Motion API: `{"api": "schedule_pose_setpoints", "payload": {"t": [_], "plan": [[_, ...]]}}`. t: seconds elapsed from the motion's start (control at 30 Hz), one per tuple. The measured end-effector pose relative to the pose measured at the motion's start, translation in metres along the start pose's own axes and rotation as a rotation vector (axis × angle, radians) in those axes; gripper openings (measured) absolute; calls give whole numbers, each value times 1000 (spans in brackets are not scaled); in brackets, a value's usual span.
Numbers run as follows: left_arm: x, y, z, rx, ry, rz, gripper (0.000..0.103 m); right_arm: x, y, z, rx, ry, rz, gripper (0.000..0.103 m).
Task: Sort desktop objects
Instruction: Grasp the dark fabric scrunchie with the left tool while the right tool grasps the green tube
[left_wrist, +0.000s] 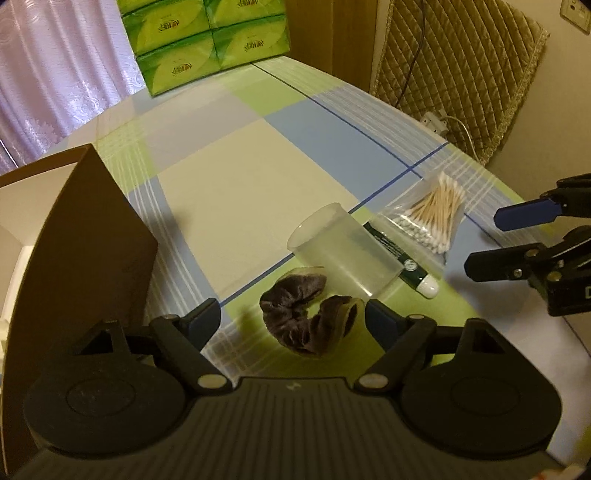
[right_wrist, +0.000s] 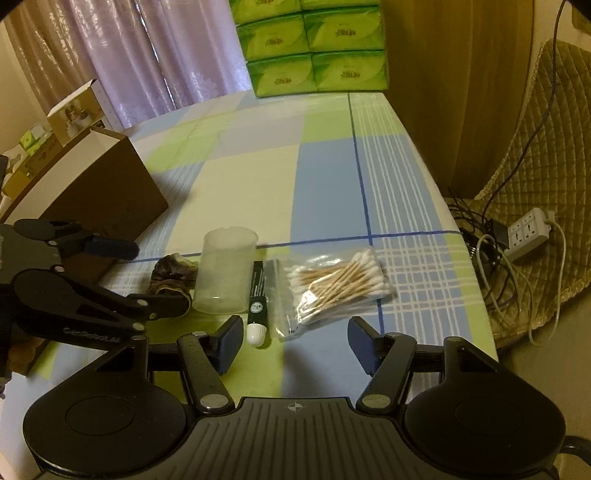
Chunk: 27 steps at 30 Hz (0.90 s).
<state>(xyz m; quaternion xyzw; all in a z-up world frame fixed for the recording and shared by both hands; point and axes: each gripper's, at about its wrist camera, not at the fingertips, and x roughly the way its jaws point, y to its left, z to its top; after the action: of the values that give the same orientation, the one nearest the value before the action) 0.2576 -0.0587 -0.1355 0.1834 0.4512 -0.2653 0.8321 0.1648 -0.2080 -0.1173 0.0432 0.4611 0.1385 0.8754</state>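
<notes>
A dark brown scrunchie (left_wrist: 306, 317) lies on the checked tablecloth, right between the spread fingers of my left gripper (left_wrist: 291, 321), which is open and untouching. Beside it lies a clear plastic cup (left_wrist: 343, 251) on its side, then a dark green tube with a white cap (left_wrist: 402, 258) and a bag of cotton swabs (left_wrist: 432, 218). My right gripper (right_wrist: 293, 345) is open, hovering just short of the swab bag (right_wrist: 332, 288) and the tube (right_wrist: 256, 299). The cup (right_wrist: 225, 269) and scrunchie (right_wrist: 173, 275) sit to its left, partly behind the left gripper (right_wrist: 129, 273).
A brown cardboard box (left_wrist: 92, 236) stands open at the left; it shows again as the box (right_wrist: 99, 188). Green tissue packs (right_wrist: 314, 48) are stacked at the table's far end. A power strip with cables (right_wrist: 524, 232) lies off the table's right edge.
</notes>
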Motion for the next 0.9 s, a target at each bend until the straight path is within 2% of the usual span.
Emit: {"api": "schedule_pose_setpoints", "payload": {"t": [0.1,0.17,0.2,0.23,0.27,0.47,0.73,0.9], "plan": [[5,1,-1,3,-4,-6,80,3,4,-1,-18,-5,11,59],[7,2,-2,-3,-7,-20,60,6,9,-1,-38,-3,19,51],[8,4,-3,-13,-3,-31,54,8,11,-1,-47,0,26,48],[9,6,-4,-28,1,-43,43,10,14,-1,-57,5,33,42],[9,7,-4,-42,3,-51,39,12,16,-1,-68,9,39,36],[0,16,-12,-100,0,-38,33,26,30,0,-128,27,54,21],[-19,31,-32,-182,11,-19,32,45,35,-2,-148,44,-3,13],[-28,36,-46,-219,25,-18,28,43,35,-6,-154,60,-15,10]]}}
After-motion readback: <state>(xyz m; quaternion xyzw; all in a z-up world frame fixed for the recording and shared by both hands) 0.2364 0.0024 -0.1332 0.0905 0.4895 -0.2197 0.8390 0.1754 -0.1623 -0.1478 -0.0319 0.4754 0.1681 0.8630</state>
